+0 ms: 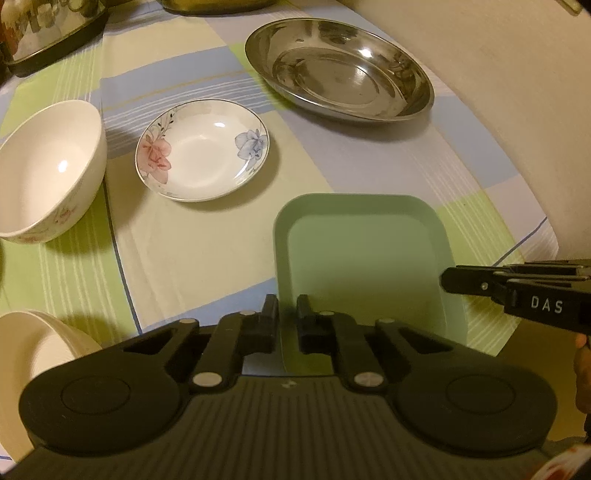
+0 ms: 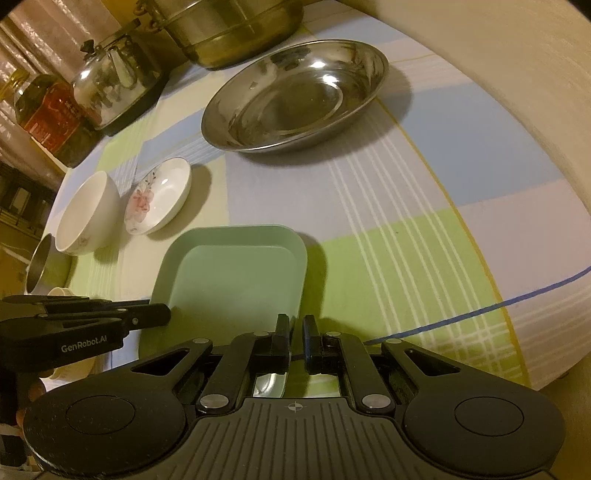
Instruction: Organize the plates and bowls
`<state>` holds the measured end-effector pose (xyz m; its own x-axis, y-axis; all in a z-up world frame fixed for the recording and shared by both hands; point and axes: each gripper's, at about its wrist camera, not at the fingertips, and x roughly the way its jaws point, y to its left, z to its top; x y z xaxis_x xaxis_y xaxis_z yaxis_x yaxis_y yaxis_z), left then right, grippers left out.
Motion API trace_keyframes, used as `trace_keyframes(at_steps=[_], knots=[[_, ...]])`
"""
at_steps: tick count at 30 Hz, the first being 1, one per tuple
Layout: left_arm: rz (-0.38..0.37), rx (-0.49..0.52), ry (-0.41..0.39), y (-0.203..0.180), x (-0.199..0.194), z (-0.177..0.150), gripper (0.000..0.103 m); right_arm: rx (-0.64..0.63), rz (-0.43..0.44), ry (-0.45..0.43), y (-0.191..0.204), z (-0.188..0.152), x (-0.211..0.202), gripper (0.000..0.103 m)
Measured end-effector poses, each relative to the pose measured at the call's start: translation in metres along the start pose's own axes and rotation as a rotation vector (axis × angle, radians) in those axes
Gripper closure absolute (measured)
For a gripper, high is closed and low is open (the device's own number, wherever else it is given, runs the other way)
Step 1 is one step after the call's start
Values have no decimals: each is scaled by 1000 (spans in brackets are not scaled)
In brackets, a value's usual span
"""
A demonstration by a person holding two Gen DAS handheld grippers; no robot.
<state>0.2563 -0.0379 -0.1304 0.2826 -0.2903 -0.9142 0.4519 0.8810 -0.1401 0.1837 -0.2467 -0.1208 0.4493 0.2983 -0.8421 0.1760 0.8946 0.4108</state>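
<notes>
a: where is the green tray [image 1: 364, 254]?
b: on the checked cloth [image 1: 207, 251], nearest the cameras, lying flat. both grippers hold it. the left gripper [image 1: 287, 314] has its jaws pressed together on the tray's left rim; the rim runs straight up between the two fingers in the left wrist view.
a: and the right one?
b: the right gripper [image 2: 294, 330] is pinched on the tray's right near corner. in its own view the jaws stand almost together with the thin edge between them. from the left view it comes in sideways at the tray's right edge [image 1: 480, 284].
a: what else is on the cloth?
b: a steel dish [image 1: 340, 70] at the far side, well apart from the tray. a small flowered saucer [image 1: 203, 151] sits between them, off to the left, and a white bowl [image 1: 48, 173] stands just beside the saucer, further left.
a: anything nearer?
b: another pale bowl [image 1: 40, 350] at the lower left, partly hidden by the left gripper's body. in the right view a metal cup [image 2: 40, 266] shows by the white bowl.
a: the back?
b: a kettle [image 2: 114, 74], a big pot [image 2: 236, 29] and a bottle [image 2: 44, 107] along the far edge.
</notes>
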Motion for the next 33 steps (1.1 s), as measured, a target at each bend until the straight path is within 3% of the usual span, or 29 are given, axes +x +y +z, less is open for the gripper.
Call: trace_keyframes(at_steps=[16,23,33], knots=[[-22,36,-67,-12,-12,35,96,-6,-36,-106,4,35,-18,100],[-40,55,-130,-17,-14,74,96,7,-44,-164,-2,67,-24,100],[-6,70,-209,-21,-1,131,96,-12,-70,-231,-6,127,-9,100]])
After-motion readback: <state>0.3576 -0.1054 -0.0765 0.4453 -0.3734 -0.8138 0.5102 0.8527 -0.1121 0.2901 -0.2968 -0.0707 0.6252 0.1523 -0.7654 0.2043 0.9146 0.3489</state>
